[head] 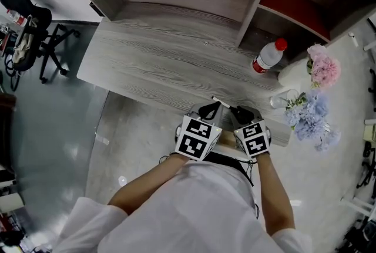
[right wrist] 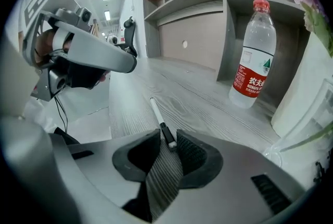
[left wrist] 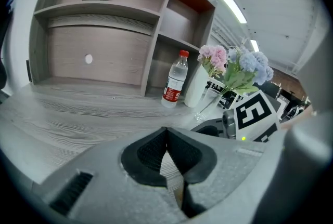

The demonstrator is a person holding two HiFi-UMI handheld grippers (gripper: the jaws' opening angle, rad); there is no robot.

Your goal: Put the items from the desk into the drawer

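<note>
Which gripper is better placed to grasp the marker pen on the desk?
The right gripper: its jaws stand apart, with the dark end of the marker pen between them. The left gripper has its jaws together, empty.

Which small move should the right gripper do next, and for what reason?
Probably close the right gripper on the marker. Its jaws stand apart, and the marker's dark end lies between their tips, flat on the desk. The left gripper is shut and empty, so it seems not to be the one picking.
</note>
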